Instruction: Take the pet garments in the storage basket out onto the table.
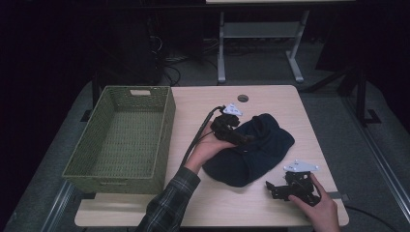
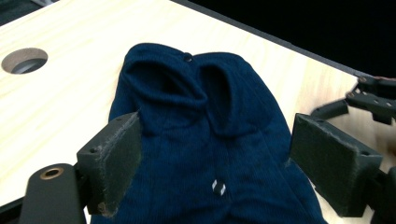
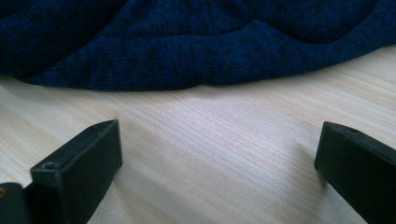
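A navy knit garment (image 1: pixel 251 150) lies bunched on the wooden table (image 1: pixel 270 101), right of a green woven basket (image 1: pixel 123 137). The left gripper (image 2: pixel 212 163) hovers over it, jaws spread wide; its view reveals a collar button. The right gripper (image 3: pixel 215 172), just beside the garment's hem, gapes over bare wood

A dark blue garment (image 1: pixel 251 150) lies crumpled at the centre right of the bench (image 1: pixel 270 99); the left gripper (image 1: pixel 241 138) rests on its left edge. The right gripper (image 1: pixel 271 188) sits on bare wood at lower right; a green woven basket (image 1: pixel 164 130) stands at left.
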Available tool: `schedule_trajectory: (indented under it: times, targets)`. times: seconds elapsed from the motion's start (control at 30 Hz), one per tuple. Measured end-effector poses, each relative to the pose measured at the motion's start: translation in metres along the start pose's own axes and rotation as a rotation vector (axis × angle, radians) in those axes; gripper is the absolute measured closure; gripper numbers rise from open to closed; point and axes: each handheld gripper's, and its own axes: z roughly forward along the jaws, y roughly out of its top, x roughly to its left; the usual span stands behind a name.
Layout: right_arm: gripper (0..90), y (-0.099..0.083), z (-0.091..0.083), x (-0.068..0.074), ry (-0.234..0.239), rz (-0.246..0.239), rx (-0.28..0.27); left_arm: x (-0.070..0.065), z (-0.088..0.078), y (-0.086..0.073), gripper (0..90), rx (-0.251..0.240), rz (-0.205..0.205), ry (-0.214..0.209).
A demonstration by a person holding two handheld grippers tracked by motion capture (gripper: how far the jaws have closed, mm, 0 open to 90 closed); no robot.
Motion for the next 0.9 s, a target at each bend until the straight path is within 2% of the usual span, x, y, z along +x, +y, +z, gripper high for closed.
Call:
schedule_trajectory:
  times: [0.07,0.3,0.53,0.73,0.8,0.9]
  targets:
    - [0.5,0.000,0.000,0.000,0.000,-0.001,0.000,-0.002,-0.008,-0.006,15.2,0.007,0.014,0.008]
    - [0.5,0.000,0.000,0.000,-0.001,-0.001,0.000,-0.008,-0.024,-0.022,14.3,-0.005,0.015,0.031]
    - [0.5,0.000,0.000,0.000,0.000,-0.002,0.000,-0.014,-0.046,-0.042,14.2,-0.022,-0.006,0.074]
    - [0.4,0.000,0.000,0.000,0.000,-0.002,-0.001,-0.022,-0.064,-0.067,14.2,-0.020,-0.007,0.114]
    - [0.4,0.000,0.000,0.000,0.000,-0.002,-0.001,-0.023,-0.065,-0.071,14.2,-0.016,-0.008,0.118]
    - [0.4,0.000,0.000,0.000,0.000,-0.002,0.000,-0.028,-0.071,-0.087,14.2,-0.007,-0.019,0.120]
